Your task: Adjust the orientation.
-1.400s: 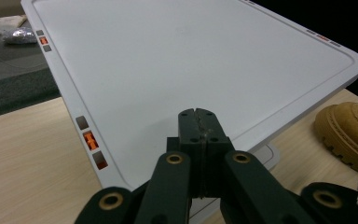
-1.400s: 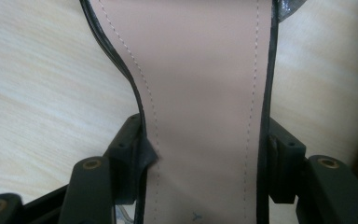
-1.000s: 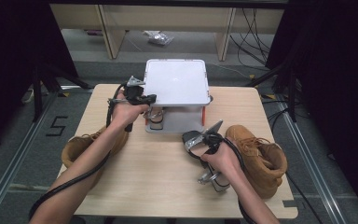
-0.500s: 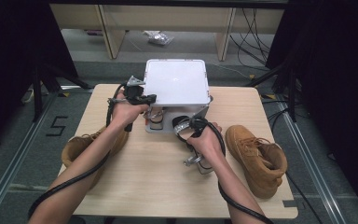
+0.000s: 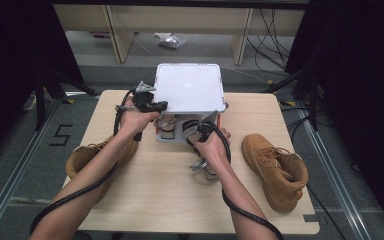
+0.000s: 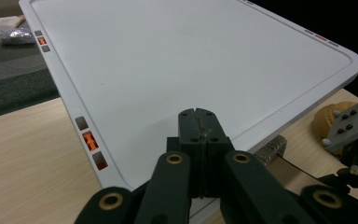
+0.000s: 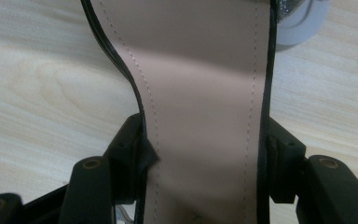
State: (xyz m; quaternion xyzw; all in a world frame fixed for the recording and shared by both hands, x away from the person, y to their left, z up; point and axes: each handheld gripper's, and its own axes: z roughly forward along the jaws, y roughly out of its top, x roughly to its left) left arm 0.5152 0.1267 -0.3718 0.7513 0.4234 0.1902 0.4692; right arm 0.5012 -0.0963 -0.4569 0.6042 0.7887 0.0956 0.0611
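Note:
A white flat-topped rack (image 5: 190, 87) stands at the table's far middle, with shoes on its lower grey shelf (image 5: 172, 137). My left gripper (image 5: 155, 106) is shut, and its tips (image 6: 198, 116) lie over the near corner of the white top (image 6: 191, 60). My right gripper (image 5: 196, 131) is just in front of the rack's shelf. It is shut on a black-edged shoe (image 5: 190, 126), with the jaws clamped on both sides of the shoe's beige insole (image 7: 200, 93), which hides the space ahead of them.
A tan boot (image 5: 275, 165) lies on the table's right side and another tan boot (image 5: 82, 157) sits at the left edge under my left forearm. The wooden table (image 5: 150, 200) has bare room in front. Cables and bench legs stand on the floor beyond.
My right gripper has carried the black shoe from beside the right boot leftward and forward to the rack's front. The left gripper has stayed on the white top.

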